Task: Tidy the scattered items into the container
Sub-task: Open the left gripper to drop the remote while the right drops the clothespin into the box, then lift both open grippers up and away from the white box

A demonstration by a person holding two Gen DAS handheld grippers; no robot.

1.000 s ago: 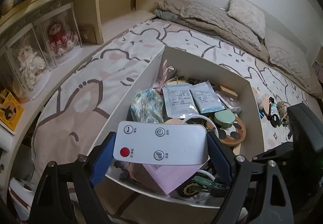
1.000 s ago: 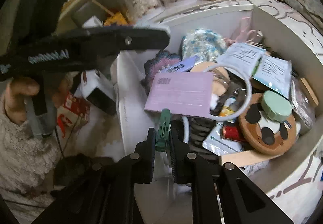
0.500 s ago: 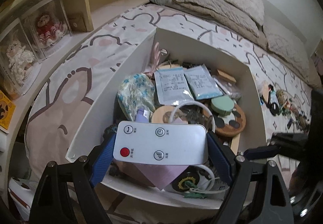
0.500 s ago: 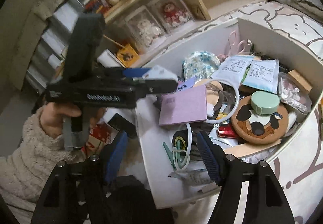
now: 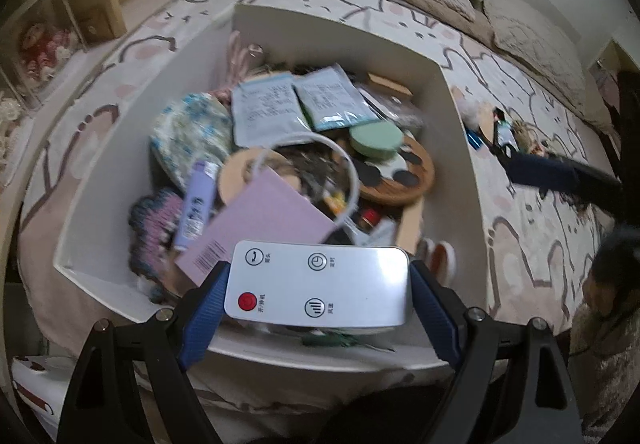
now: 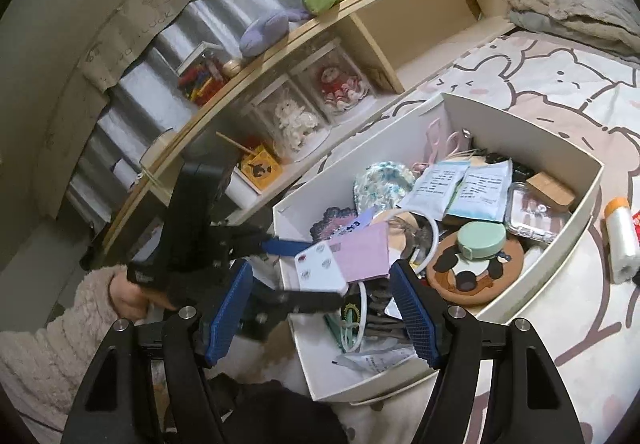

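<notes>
Left wrist view: white remote [image 5: 318,284] is clamped by its short ends between the left gripper [image 5: 318,298] pads, lower centre, over the near rim of the white box [image 5: 460,131]. Judged light, stiff, slick plastic; the end grip suits it.

Right wrist view: right gripper [image 6: 322,308] is spread, nothing between the pads, lower centre; the remote is seen mid-frame above the box.
</notes>
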